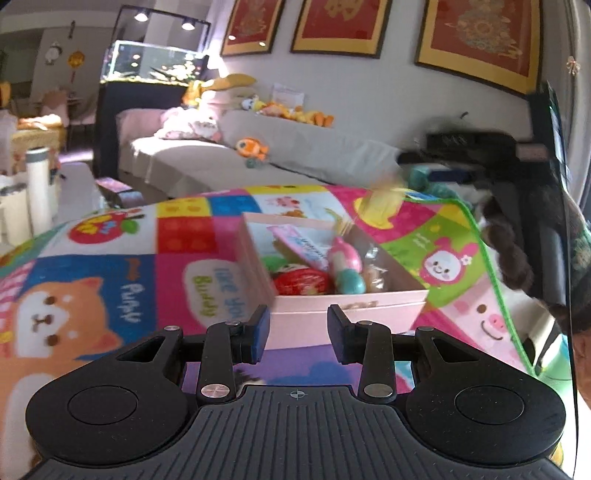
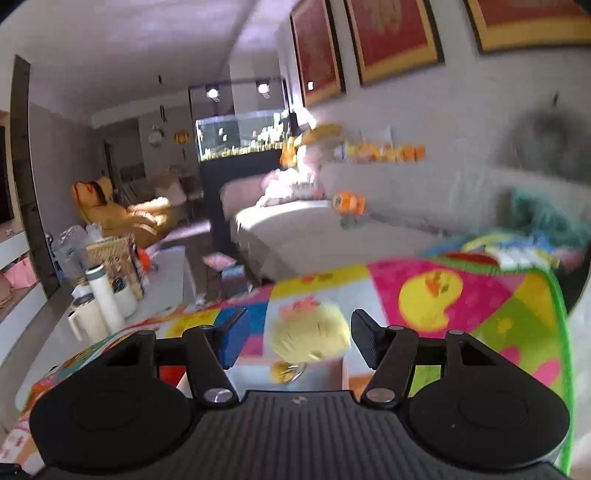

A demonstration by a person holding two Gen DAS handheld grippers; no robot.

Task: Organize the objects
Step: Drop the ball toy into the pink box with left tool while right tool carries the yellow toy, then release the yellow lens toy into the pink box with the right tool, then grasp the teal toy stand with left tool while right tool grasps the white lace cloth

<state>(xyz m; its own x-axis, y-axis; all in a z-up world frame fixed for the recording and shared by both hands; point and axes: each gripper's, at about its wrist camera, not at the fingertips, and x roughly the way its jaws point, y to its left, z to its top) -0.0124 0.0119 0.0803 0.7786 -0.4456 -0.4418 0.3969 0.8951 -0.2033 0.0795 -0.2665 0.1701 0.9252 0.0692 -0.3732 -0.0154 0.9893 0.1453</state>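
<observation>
Left gripper [image 1: 298, 334]: fingers parted, empty | right gripper [image 2: 300, 339]: fingers spread, clear of yellow toy [image 2: 312, 338]

1. A pale wall [image 1: 369, 85] is carrying three red pictures in gold frames [image 1: 340, 22].
2. A grey sofa [image 1: 207, 162] is standing under them, with plush toys [image 1: 295, 110] lying along its back.
3. A lit aquarium [image 1: 155, 64] is sitting on a dark cabinet [image 1: 110, 122] beside the sofa.
4. Two ceiling spotlights [image 1: 164, 20] are shining above it.
5. Sunlight is falling on a yellow armchair [image 2: 122, 210] far behind.
</observation>
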